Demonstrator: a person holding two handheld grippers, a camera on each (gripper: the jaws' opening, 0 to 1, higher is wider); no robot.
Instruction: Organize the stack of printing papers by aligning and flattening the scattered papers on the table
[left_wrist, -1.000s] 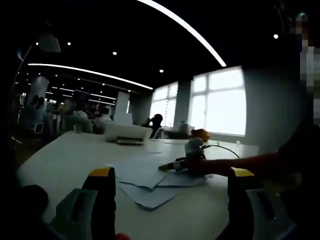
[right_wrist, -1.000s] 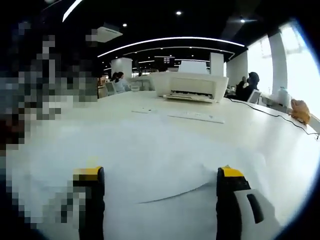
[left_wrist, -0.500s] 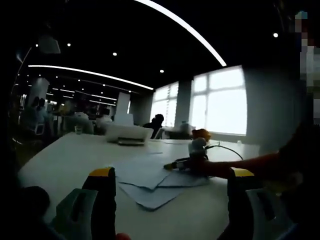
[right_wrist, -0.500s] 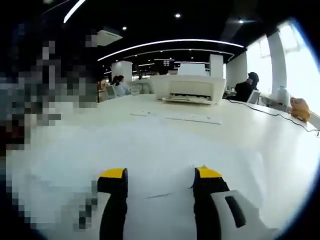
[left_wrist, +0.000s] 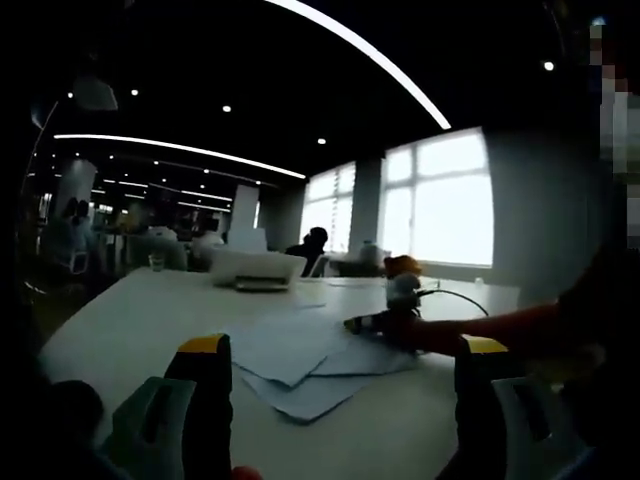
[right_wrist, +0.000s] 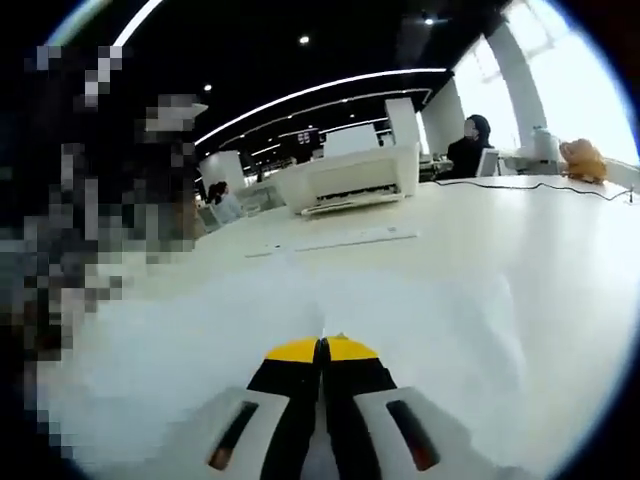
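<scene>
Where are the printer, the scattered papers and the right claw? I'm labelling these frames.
printer (right_wrist: 345, 178), right gripper view, front face.
scattered papers (left_wrist: 290, 355), left gripper view, top sheet.
right claw (right_wrist: 322, 349), right gripper view, yellow tips.

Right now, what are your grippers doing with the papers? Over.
Left gripper open, off the papers. Right gripper shut, tips at the sheets; grip on a sheet unclear. Papers fanned out, not aligned. Printer beyond them, nothing blocking.

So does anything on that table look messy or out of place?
Yes. The papers on the white table lie fanned out, with corners poking in different directions instead of forming one squared stack. The right gripper has its fingers closed at the papers; whether it pinches a sheet is unclear. The left gripper is open.
</scene>
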